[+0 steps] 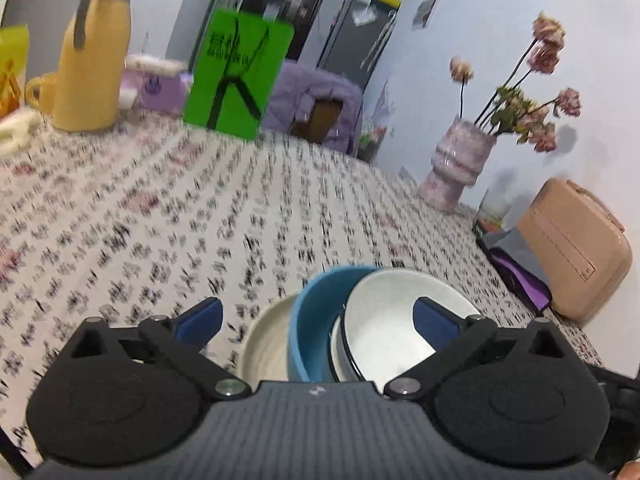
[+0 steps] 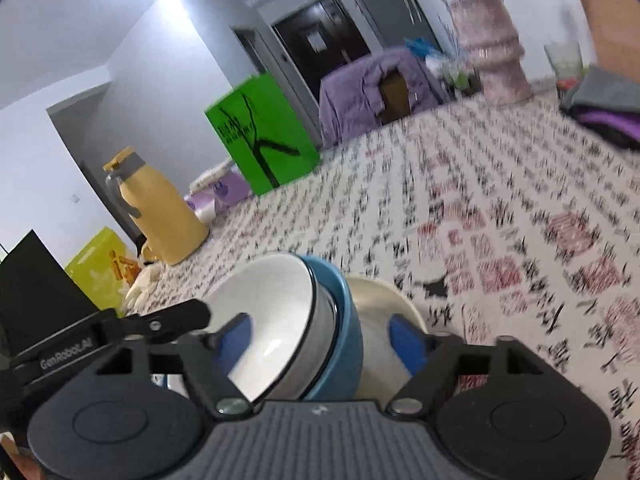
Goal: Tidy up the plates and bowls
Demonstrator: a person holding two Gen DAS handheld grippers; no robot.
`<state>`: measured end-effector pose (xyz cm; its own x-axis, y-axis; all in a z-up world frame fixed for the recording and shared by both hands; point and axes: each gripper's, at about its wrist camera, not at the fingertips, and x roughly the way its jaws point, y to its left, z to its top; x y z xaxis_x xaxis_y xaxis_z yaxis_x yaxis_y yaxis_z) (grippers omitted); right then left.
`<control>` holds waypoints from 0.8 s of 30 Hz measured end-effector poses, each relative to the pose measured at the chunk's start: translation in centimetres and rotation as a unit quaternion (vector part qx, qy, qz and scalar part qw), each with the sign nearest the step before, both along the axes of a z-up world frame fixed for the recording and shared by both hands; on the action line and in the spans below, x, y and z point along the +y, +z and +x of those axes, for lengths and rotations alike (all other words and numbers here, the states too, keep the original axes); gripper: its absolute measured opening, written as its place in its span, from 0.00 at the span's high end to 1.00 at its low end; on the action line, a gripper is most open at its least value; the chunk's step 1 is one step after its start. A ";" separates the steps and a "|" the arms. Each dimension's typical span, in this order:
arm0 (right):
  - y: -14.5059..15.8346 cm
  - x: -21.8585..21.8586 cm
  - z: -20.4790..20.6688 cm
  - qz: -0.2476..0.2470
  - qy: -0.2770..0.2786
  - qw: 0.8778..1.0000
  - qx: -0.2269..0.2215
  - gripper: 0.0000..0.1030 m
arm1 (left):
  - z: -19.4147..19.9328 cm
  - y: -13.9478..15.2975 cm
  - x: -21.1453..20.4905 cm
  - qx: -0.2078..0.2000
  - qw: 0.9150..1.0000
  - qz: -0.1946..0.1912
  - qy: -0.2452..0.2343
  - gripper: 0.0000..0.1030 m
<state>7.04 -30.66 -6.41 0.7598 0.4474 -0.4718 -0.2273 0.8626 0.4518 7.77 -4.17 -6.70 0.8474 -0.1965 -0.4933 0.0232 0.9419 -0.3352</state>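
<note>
On the patterned tablecloth (image 1: 160, 220) several bowls sit nested and tilted, close in front of both cameras. A white bowl (image 1: 384, 320) lies inside a grey one, which lies in a blue bowl (image 1: 312, 320), and a cream bowl (image 1: 264, 344) is against the blue one. My left gripper (image 1: 320, 320) is open wide around the stack, one pad over the cloth and one in front of the white bowl. In the right wrist view the white bowl (image 2: 272, 304), blue bowl (image 2: 340, 320) and cream bowl (image 2: 372, 308) sit between the spread pads of my open right gripper (image 2: 320, 342).
A yellow thermos jug (image 1: 92, 60) and a green bag (image 1: 236, 76) stand at the table's far side. A pink vase of dried flowers (image 1: 456, 164) and a beige case (image 1: 576, 248) are on the right. A chair under a purple cover (image 1: 316, 104) stands beyond the table.
</note>
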 end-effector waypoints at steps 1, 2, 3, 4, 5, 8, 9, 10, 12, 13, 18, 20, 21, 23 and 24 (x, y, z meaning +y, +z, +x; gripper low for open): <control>0.3 0.0 -0.3 -0.001 0.001 1.000 -0.011 0.09 | -0.3 0.2 0.0 -0.008 1.000 0.007 0.003 0.00; 0.6 0.1 -0.7 -0.005 0.003 1.000 -0.023 0.06 | -0.7 0.2 0.0 -0.017 1.000 0.014 0.007 0.00; 0.9 0.2 -1.3 -0.014 0.002 0.999 -0.037 0.00 | -1.1 0.3 0.0 -0.025 0.999 0.020 0.010 0.00; 1.2 0.3 -1.8 -0.024 -0.001 0.998 -0.050 0.00 | -1.6 0.3 0.1 -0.036 0.999 0.028 0.013 0.00; 1.4 0.5 -2.3 -0.040 -0.005 0.997 -0.063 0.00 | -2.2 0.4 0.1 -0.049 0.998 0.038 0.016 0.00; 2.1 1.1 -4.0 -0.075 -0.011 0.993 -0.094 0.00 | -4.2 0.7 0.1 -0.085 0.992 0.080 0.038 0.00; 2.2 1.2 -4.6 -0.081 -0.010 0.991 -0.102 0.00 | -4.8 0.8 0.1 -0.094 0.991 0.091 0.042 0.00; 2.4 1.2 -5.1 -0.085 -0.010 0.991 -0.108 0.00 | -5.4 0.9 0.2 -0.101 0.989 0.098 0.044 0.00; 2.7 1.3 -6.2 -0.091 -0.012 0.988 -0.122 0.00 | -6.7 1.0 0.6 -0.112 0.987 0.103 0.044 0.00; 2.9 1.4 -6.8 -0.095 -0.013 0.987 -0.128 0.00 | -7.4 1.0 0.8 -0.117 0.987 0.105 0.044 0.00; 3.2 2.0 -10.2 -0.126 -0.012 0.978 -0.164 0.00 | -10.6 1.0 1.4 -0.134 0.983 0.115 0.046 0.00; 3.2 2.3 -11.3 -0.139 -0.011 0.975 -0.172 0.00 | -12.0 0.9 1.5 -0.141 0.982 0.119 0.046 0.00; 3.1 2.5 -11.9 -0.145 -0.010 0.974 -0.174 0.00 | -12.7 0.9 1.5 -0.143 0.981 0.120 0.046 0.00; 3.0 2.6 -13.0 -0.150 -0.010 0.973 -0.174 0.00 | -14.1 0.7 1.5 -0.146 0.981 0.123 0.041 0.00; 2.9 2.6 -13.6 -0.152 -0.009 0.973 -0.173 0.00 | -14.7 0.6 1.4 -0.148 0.980 0.124 0.039 0.00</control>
